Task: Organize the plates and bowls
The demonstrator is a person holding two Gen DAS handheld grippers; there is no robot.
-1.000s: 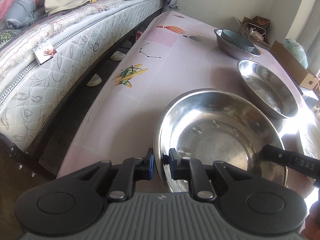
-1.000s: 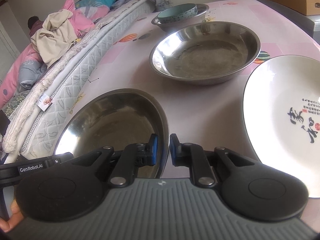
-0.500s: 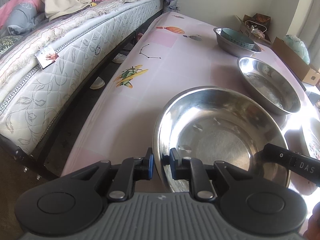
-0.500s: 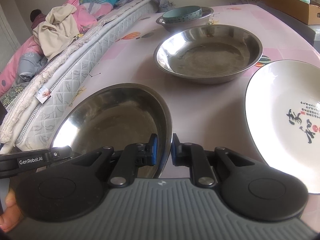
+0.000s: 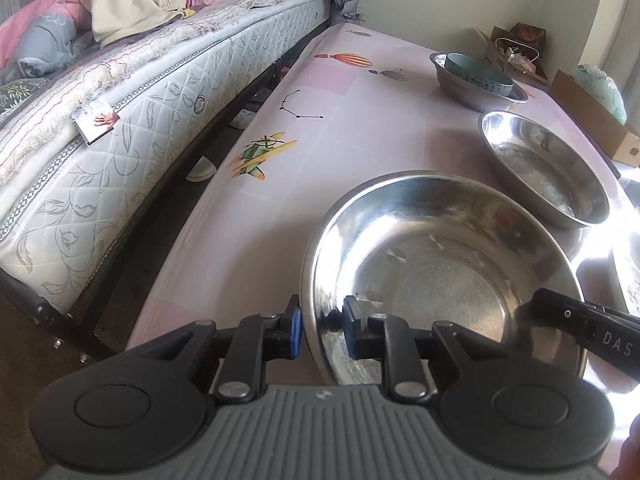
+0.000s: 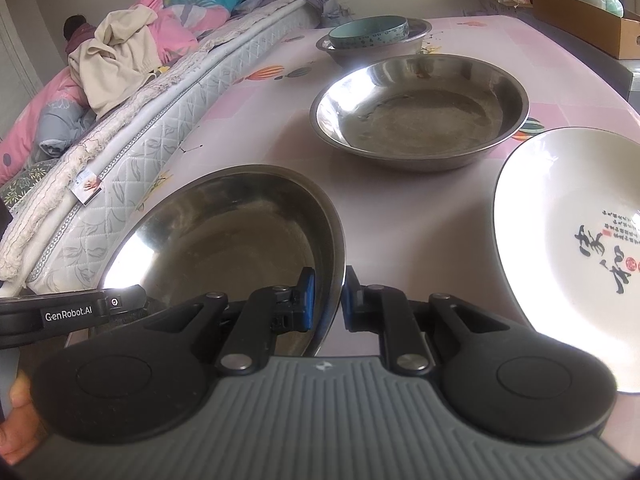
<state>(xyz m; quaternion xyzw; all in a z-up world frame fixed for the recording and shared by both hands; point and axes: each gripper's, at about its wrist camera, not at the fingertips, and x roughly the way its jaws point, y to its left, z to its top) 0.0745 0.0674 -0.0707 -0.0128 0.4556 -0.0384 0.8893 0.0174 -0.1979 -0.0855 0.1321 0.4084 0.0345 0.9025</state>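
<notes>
Two grippers clamp one steel basin (image 5: 440, 272): left gripper (image 5: 320, 330) on near-left rim, right gripper (image 6: 326, 300) on opposite rim. Ahead on surface (image 5: 280, 184): second steel basin (image 6: 420, 108); beyond, teal bowl (image 6: 368, 32) nested in steel bowl. Right of right gripper: white plate (image 6: 568, 240).

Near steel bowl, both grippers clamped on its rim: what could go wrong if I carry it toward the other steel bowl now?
1. The left gripper and right gripper pinch only the thin rim of the near steel bowl on opposite sides; uneven motion could twist it loose.
2. The white plate lies close on the right; a swing could knock it.
3. Setting it into the far steel bowl off-centre may clang or slide it toward the small bowl stack.
</notes>
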